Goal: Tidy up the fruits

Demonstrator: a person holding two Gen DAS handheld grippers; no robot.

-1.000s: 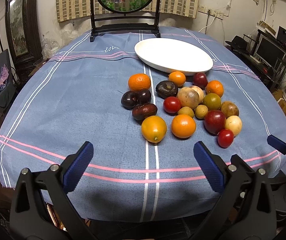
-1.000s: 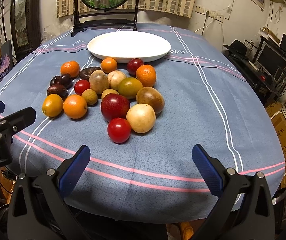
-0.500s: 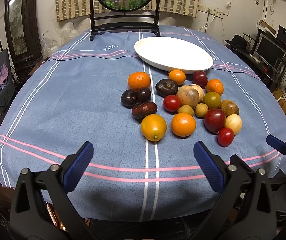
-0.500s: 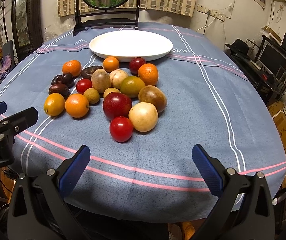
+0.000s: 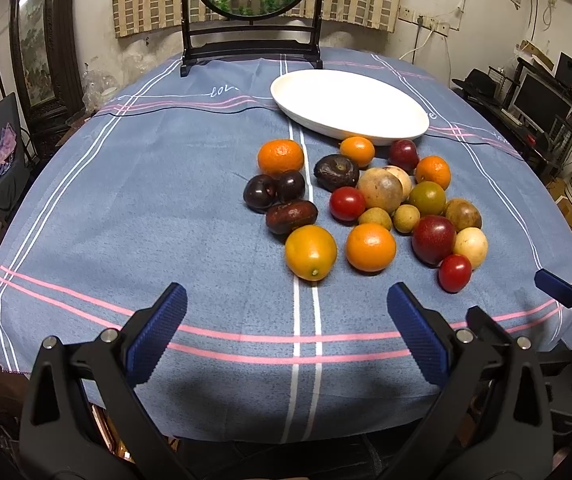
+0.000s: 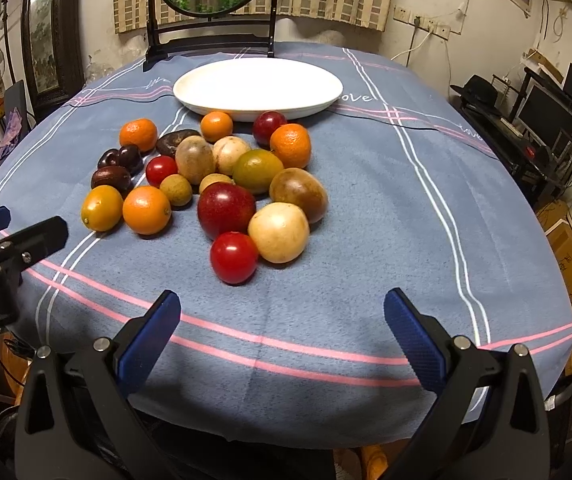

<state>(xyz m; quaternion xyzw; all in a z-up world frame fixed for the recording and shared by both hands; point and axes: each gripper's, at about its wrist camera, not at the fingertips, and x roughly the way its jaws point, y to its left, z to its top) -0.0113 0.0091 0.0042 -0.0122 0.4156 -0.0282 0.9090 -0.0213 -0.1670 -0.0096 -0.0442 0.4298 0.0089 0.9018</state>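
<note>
A round table under a blue striped tablecloth (image 5: 166,200) fills the frame. On it lie a white oval plate (image 5: 350,104) at upper centre, a fruit cluster (image 5: 366,208) just below it, and a dark framed screen (image 5: 250,12) at the top.

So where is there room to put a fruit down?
The white plate holds nothing. Bare cloth lies left of the dark plums, and more lies right of the brown fruit. The strip between the fruit pile and both open grippers is bare too. The pile itself is crowded, fruits touching.
</note>
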